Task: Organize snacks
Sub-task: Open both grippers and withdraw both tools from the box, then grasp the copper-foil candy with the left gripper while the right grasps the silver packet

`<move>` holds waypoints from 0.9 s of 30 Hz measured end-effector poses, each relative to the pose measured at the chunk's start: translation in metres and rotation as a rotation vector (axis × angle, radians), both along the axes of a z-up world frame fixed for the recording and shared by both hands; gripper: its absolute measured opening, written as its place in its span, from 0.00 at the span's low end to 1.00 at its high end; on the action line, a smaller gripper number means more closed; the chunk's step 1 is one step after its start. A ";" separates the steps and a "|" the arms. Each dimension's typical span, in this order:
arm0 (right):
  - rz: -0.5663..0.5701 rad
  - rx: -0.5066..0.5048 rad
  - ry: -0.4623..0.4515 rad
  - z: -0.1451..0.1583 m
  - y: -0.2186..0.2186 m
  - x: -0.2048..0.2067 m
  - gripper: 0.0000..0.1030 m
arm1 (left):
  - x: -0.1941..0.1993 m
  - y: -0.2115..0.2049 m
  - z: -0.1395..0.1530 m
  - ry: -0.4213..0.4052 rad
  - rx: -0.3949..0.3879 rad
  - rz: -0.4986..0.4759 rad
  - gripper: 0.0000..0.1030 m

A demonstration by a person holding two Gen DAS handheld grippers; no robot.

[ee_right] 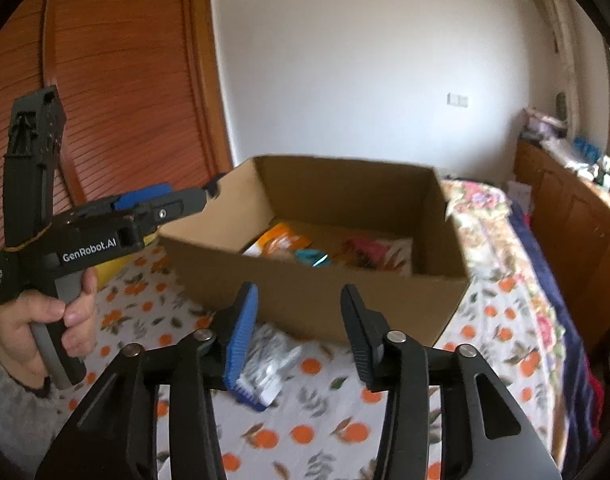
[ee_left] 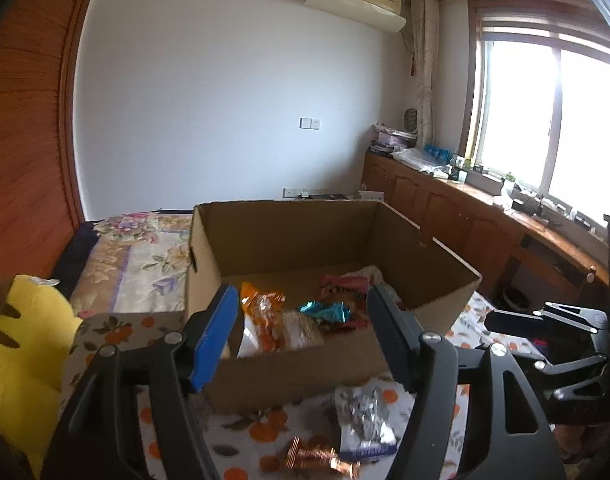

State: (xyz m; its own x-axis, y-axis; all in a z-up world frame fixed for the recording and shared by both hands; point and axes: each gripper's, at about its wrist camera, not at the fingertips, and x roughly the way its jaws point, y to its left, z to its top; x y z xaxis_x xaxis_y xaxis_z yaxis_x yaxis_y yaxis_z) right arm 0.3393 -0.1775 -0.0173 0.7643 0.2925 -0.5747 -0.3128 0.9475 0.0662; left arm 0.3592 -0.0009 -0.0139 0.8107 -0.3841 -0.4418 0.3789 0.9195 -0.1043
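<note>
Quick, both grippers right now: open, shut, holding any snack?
Left gripper: open, nothing between its jaws, poised over the cardboard box.
Right gripper: open, empty; a silver snack packet lies on the bedsheet below it.

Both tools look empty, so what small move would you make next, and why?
Probably lower the right tool onto the silvery white packet lying on the orange-print cloth, just in front of the cardboard box. Its jaws stand open and hold nothing, and other snacks already lie in the box.
</note>
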 end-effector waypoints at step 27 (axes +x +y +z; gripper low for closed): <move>-0.049 0.006 0.283 -0.106 0.048 0.054 0.60 | -0.066 0.027 -0.084 0.163 0.035 0.130 0.66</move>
State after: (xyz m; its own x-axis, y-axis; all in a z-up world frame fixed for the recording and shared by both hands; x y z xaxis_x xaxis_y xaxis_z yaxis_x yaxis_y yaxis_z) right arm 0.3935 -0.1291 -0.1236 0.5870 0.2633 -0.7656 -0.2351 0.9603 0.1501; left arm 0.2931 0.0259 -0.0975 0.7689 -0.2633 -0.5826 0.2379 0.9636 -0.1216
